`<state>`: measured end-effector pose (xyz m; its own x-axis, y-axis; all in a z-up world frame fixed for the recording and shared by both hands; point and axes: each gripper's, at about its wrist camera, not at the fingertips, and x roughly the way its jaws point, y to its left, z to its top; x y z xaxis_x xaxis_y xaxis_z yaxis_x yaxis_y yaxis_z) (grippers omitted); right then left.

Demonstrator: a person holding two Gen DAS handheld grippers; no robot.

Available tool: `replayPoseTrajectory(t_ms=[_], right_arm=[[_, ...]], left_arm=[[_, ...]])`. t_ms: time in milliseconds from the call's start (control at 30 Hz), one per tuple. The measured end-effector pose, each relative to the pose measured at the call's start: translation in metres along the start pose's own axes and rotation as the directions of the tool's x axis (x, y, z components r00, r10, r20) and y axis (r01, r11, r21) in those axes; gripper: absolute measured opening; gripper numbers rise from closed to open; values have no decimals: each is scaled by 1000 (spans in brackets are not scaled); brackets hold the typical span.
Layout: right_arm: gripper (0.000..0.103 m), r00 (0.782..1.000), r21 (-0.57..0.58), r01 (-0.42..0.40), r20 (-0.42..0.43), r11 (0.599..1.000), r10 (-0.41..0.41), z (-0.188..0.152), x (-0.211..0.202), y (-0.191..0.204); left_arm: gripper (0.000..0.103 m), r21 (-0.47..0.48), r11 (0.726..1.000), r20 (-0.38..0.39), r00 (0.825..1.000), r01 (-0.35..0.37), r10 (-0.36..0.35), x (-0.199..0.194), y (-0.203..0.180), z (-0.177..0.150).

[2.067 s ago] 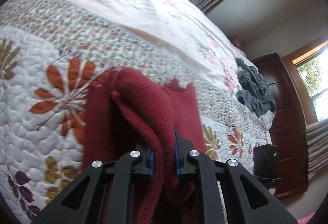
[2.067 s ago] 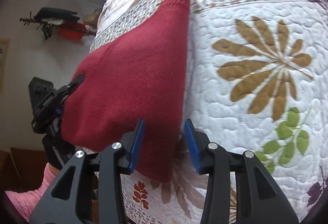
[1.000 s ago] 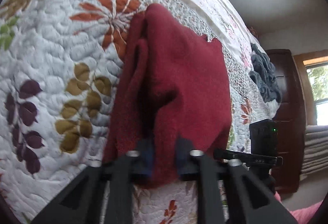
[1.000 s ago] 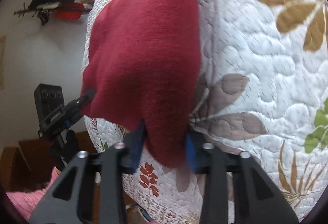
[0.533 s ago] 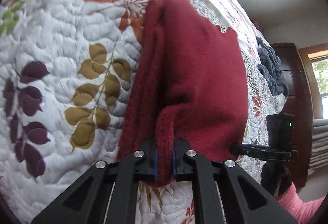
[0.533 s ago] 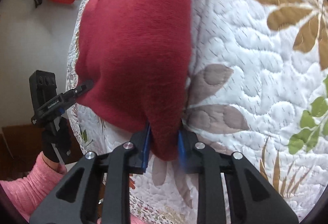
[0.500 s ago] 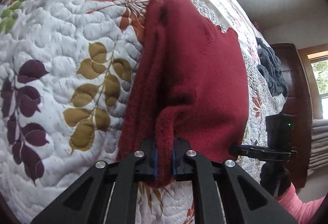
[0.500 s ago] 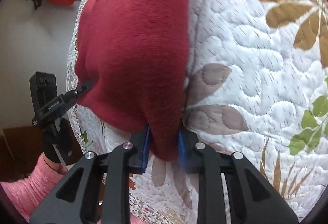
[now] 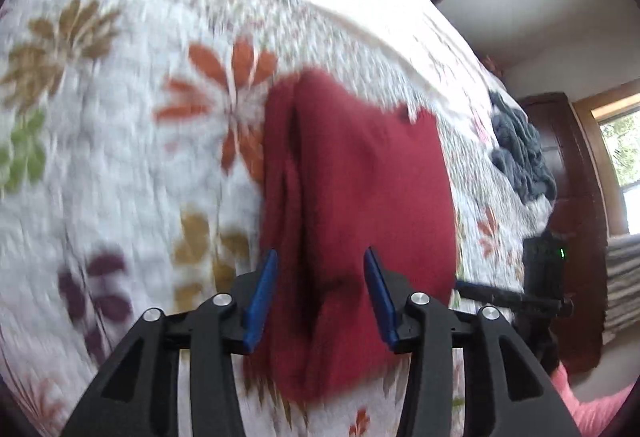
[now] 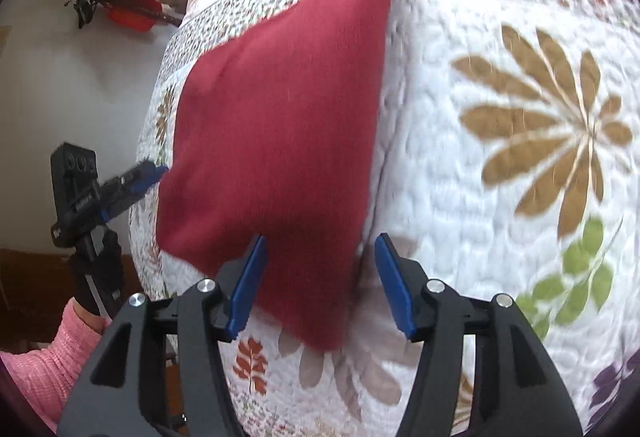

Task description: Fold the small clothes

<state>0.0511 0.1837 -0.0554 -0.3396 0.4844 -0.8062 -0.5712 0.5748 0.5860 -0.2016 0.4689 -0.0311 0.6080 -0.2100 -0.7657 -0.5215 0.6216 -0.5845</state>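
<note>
Lying folded on the floral quilt, the red knit garment fills the centre of the left wrist view, its layered edges stacked along its left side and its near end reaching down between the gripper's fingers. The left gripper has its blue-padded fingers spread wide, one on each side of the cloth's near end, clamping nothing. At the right edge of that view, the other tool's black body with a small green light sits low, a pink sleeve shows in the lower right corner, and a grey bundle of cloth rests farther up the bed near a dark wooden cabinet. In the right wrist view the same garment runs from its ribbed cuff near the top centre down to a corner at lower centre. The right gripper is also spread open, its fingers flanking that corner without pinching it. The left gripper appears at mid left with a blue fingertip just beside the garment's left edge; whether it touches cannot be told. Both views are partly blurred.
</note>
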Motion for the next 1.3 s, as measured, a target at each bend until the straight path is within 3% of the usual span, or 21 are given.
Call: replayPoseTrajectory(t_ms=[133, 267, 300, 333, 400, 567, 633, 733, 800, 933, 1100, 1200, 1300], right_arm=[[57, 1000, 6, 14, 23, 1000, -14, 16, 8, 3], [58, 999, 15, 21, 31, 1000, -21, 20, 12, 1], [58, 999, 15, 21, 31, 1000, -21, 19, 12, 0], [59, 999, 15, 23, 30, 1000, -23, 20, 14, -2], [59, 999, 12, 28, 31, 1000, -28, 21, 19, 1], [59, 999, 3, 27, 42, 1000, -28, 23, 19, 3], [59, 999, 5, 19, 43, 1000, -19, 25, 22, 4], [59, 999, 2, 17, 41, 1000, -17, 29, 28, 7], [59, 999, 9, 18, 37, 1000, -18, 32, 35, 9], [61, 999, 32, 16, 30, 999, -17, 32, 41, 6], [62, 999, 19, 14, 51, 1000, -15, 29, 29, 12], [62, 998, 21, 1, 59, 1000, -2, 22, 22, 13], [62, 999, 20, -9, 54, 1000, 8, 13, 17, 17]], left_arm=[[45, -4, 999, 31, 999, -32, 32, 29, 5, 52], [43, 28, 998, 37, 998, -57, 56, 55, -4, 83], [34, 43, 997, 40, 997, -65, 63, 58, -8, 86], [17, 67, 995, 43, 996, -76, 73, 63, -14, 90], [10, 116, 989, 58, 995, -91, 84, 65, -26, 95], [9, 246, 964, 200, 979, -99, 50, 39, -59, 102], [9, 227, 967, 187, 979, -119, 77, 44, -54, 109], [9, 146, 979, 106, 986, -142, 127, 65, -21, 112], [10, 150, 973, 71, 983, -176, 167, 79, -8, 107], [12, 131, 977, 68, 985, -166, 158, 84, -3, 104], [17, 150, 965, 123, 972, -217, 200, 53, -20, 100], [20, 187, 954, 158, 966, -235, 206, 23, -38, 81], [28, 223, 942, 137, 965, -251, 225, 4, -54, 51]])
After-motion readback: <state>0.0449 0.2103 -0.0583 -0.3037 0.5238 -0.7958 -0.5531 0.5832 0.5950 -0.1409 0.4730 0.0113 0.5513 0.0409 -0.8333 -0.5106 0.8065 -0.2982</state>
